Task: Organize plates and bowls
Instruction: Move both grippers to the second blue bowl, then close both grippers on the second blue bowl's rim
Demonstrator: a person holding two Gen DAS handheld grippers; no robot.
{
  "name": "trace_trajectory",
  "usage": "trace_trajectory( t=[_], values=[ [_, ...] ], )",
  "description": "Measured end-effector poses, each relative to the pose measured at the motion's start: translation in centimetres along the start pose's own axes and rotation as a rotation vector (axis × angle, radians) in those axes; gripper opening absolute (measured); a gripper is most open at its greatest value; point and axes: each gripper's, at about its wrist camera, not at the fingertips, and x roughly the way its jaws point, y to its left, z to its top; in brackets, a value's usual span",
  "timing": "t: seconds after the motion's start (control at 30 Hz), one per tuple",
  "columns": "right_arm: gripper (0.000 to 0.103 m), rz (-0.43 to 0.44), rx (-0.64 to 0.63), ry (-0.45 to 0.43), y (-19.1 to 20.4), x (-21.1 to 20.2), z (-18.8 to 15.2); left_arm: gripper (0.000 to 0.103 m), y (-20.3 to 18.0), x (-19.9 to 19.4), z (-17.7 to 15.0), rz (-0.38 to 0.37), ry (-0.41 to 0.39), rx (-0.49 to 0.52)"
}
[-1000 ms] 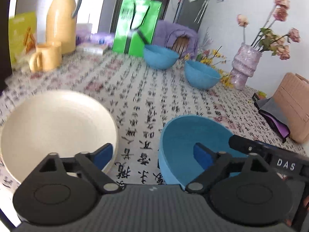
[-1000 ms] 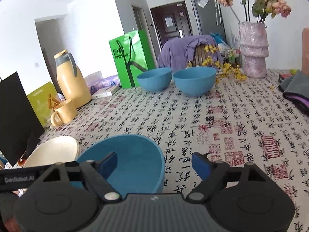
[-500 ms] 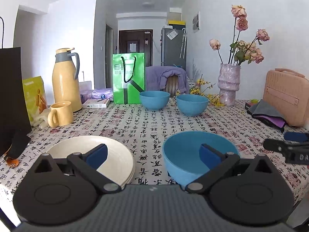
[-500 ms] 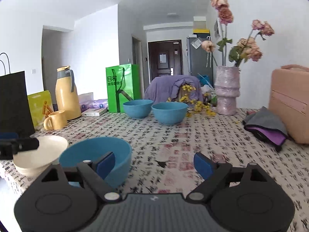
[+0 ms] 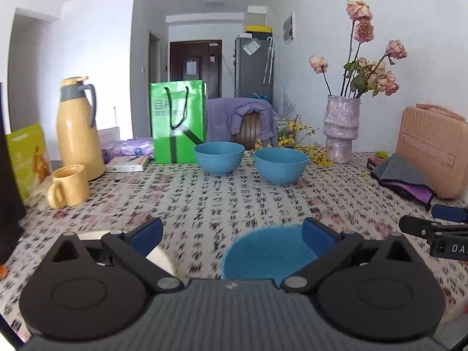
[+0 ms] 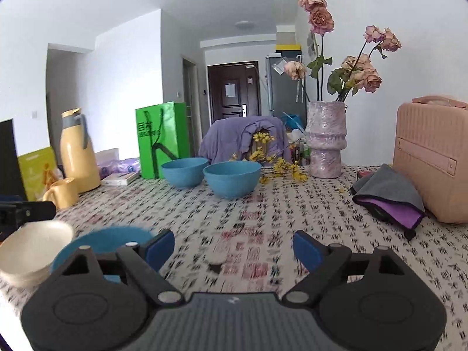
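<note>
A blue bowl (image 5: 263, 251) stands at the table's near edge, under my left gripper (image 5: 232, 234), which is open and empty. It also shows in the right wrist view (image 6: 111, 241), left of my right gripper (image 6: 234, 247), also open and empty. Cream plates (image 6: 32, 248) are stacked left of that bowl; in the left wrist view a sliver of them (image 5: 159, 259) shows behind the left finger. Two more blue bowls (image 5: 219, 158) (image 5: 280, 165) stand side by side at the far middle; the right wrist view shows them too (image 6: 184, 172) (image 6: 232, 177).
A yellow mug (image 5: 68, 185), yellow thermos (image 5: 77, 128), green bag (image 5: 177, 125) and a book (image 5: 127, 163) stand at far left. A pink vase with roses (image 5: 340, 128), pink case (image 5: 433, 152) and folded cloths (image 5: 405, 180) are at right. The patterned tablecloth (image 5: 204, 201) covers the table.
Both grippers have pulled back and levelled out. The near bowl and plates have slid down in both views. Both grippers stay open.
</note>
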Motion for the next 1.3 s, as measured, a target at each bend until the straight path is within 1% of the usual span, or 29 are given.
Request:
trace_trajectory(
  t=[0.1,0.17,0.23,0.3,0.47,0.57,0.6,0.63,0.67,0.7,0.73,0.8,0.83,0.87,0.9,0.93,0.97,1.0,1.07,1.1,1.13,1.17,1.27,1.3],
  values=[
    [0.087,-0.013,0.024,0.007,-0.8,2.2,1.7,0.103,0.2,3.2,2.0,-0.034,0.024,-0.006],
    [0.086,-0.006,0.043,-0.004,-1.6,4.1,3.1,0.103,0.5,5.9,3.6,-0.056,0.047,-0.017],
    [0.082,-0.014,0.05,-0.003,-2.3,6.3,4.3,0.103,0.7,8.7,5.3,-0.072,0.073,-0.029],
    [0.081,-0.031,0.064,0.012,-3.0,8.8,5.5,0.103,0.8,11.3,6.8,-0.092,0.089,-0.027],
    [0.077,-0.011,0.113,0.041,-4.6,15.2,8.7,0.103,0.1,17.3,10.0,-0.149,0.097,0.015],
    [0.075,0.024,0.153,0.058,-5.6,19.8,10.3,0.103,-0.3,21.7,11.6,-0.202,0.131,0.006],
    [0.072,0.043,0.185,0.065,-6.2,21.5,10.6,0.101,-0.4,23.5,12.1,-0.218,0.145,0.0],
    [0.067,0.064,0.229,0.082,-6.8,23.6,10.8,0.09,-0.4,25.2,12.3,-0.215,0.154,-0.003],
    [0.066,0.077,0.266,0.109,-7.3,25.4,11.0,0.082,-0.3,26.9,12.5,-0.199,0.171,-0.017],
    [0.064,0.086,0.291,0.136,-7.6,27.2,11.0,0.072,-0.2,28.6,12.5,-0.206,0.197,-0.037],
    [0.063,0.093,0.298,0.162,-7.7,29.0,11.0,0.068,0.0,30.3,12.6,-0.23,0.223,-0.062],
    [0.059,0.069,0.285,0.208,-7.5,32.0,10.8,0.064,0.5,33.3,12.5,-0.262,0.261,-0.133],
    [0.056,0.045,0.276,0.236,-7.3,33.5,10.8,0.06,0.7,34.8,12.4,-0.267,0.28,-0.163],
    [0.054,0.034,0.268,0.26,-7.1,34.5,10.7,0.059,0.8,35.9,12.3,-0.269,0.298,-0.193],
    [0.049,0.032,0.272,0.276,-7.1,35.4,10.5,0.056,1.0,37.0,12.1,-0.276,0.313,-0.216],
    [0.046,0.033,0.285,0.286,-7.1,36.3,10.3,0.052,1.1,38.0,11.9,-0.274,0.329,-0.24],
    [0.045,0.034,0.295,0.299,-7.1,37.0,10.1,0.05,1.1,38.8,11.7,-0.269,0.344,-0.258],
    [0.042,0.033,0.306,0.309,-7.2,37.5,10.0,0.049,1.0,39.6,11.5,-0.27,0.358,-0.268],
    [0.033,0.035,0.325,0.323,-7.2,38.5,10.0,0.04,0.7,40.9,11.3,-0.271,0.385,-0.285],
    [0.023,0.033,0.331,0.331,-7.3,38.9,10.1,0.031,0.6,41.7,11.2,-0.276,0.401,-0.293],
    [0.022,0.03,0.334,0.337,-7.2,39.2,10.2,0.022,0.6,42.2,11.1,-0.284,0.42,-0.305],
    [0.021,0.023,0.335,0.336,-7.4,39.2,10.3,0.02,0.6,42.6,10.9,-0.276,0.436,-0.313],
    [0.019,0.006,0.327,0.342,-7.3,39.3,10.5,0.019,0.9,42.6,10.7,-0.285,0.443,-0.324],
    [0.016,-0.004,0.32,0.342,-7.2,39.2,10.6,0.019,0.9,42.3,10.7,-0.294,0.446,-0.319]
  ],
)
